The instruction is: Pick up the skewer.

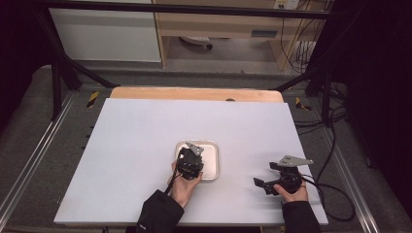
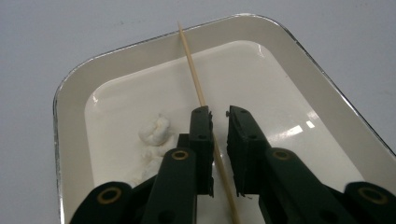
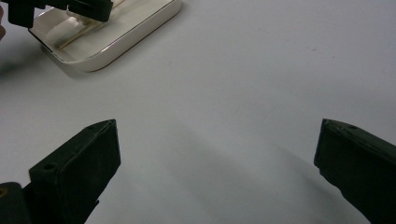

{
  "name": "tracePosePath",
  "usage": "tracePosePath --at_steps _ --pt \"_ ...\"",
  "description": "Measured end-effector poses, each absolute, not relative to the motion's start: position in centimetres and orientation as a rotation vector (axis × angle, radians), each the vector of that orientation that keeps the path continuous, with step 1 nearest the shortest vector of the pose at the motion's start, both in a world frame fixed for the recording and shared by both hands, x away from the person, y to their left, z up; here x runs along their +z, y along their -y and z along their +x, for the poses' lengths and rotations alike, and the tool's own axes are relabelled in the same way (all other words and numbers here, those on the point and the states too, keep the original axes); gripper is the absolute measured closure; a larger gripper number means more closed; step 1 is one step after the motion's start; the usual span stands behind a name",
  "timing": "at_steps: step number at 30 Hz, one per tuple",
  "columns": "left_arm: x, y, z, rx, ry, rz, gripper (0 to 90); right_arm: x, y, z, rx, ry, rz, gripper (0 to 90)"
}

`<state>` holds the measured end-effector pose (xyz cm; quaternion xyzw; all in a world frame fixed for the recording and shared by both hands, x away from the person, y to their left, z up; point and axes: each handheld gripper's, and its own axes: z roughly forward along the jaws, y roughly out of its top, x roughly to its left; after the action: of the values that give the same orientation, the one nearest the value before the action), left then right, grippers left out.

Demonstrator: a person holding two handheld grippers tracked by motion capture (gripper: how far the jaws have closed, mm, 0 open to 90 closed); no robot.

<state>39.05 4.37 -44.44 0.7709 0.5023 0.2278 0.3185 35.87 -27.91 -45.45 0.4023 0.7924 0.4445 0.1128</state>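
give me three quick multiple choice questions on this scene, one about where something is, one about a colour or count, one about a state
1. Where does the white lump lie?
A. in the tray
B. on the bare table
C. between the right jaws

2. What colour is the tray inside?
A. red
B. cream white
C. dark green

3. How does the right hand-held gripper stand?
A. shut on the skewer
B. shut on the tray rim
C. open, holding nothing

Answers:
1. A, the left gripper view shows the lump on the tray floor, beside the left hand-held gripper.
2. B, the tray's floor and walls are pale cream with a thin metal edge.
3. C, its jaws are spread wide over bare table, while the wooden skewer runs between the left jaws, which are nearly closed around it.
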Motion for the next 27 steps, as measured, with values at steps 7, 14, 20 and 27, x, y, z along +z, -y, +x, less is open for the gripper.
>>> tracePosePath --at_steps 7,14,20,27 --pt "-44.8 -4.5 39.1 0.610 -1.357 2.004 85.9 -45.4 27.9 35.9 1.309 -2.325 1.183 1.0" --pt "-44.9 -4.7 39.0 0.603 -1.379 1.967 88.4 -45.4 27.9 35.9 1.309 -2.325 1.181 1.1" --pt "-44.3 -5.2 38.9 0.575 -1.345 1.944 88.6 -45.4 27.9 35.9 1.305 -2.326 1.177 1.1" --pt "-42.4 -6.5 38.4 0.537 -1.237 1.939 88.7 -45.4 27.9 35.9 1.310 -2.322 1.173 1.1"
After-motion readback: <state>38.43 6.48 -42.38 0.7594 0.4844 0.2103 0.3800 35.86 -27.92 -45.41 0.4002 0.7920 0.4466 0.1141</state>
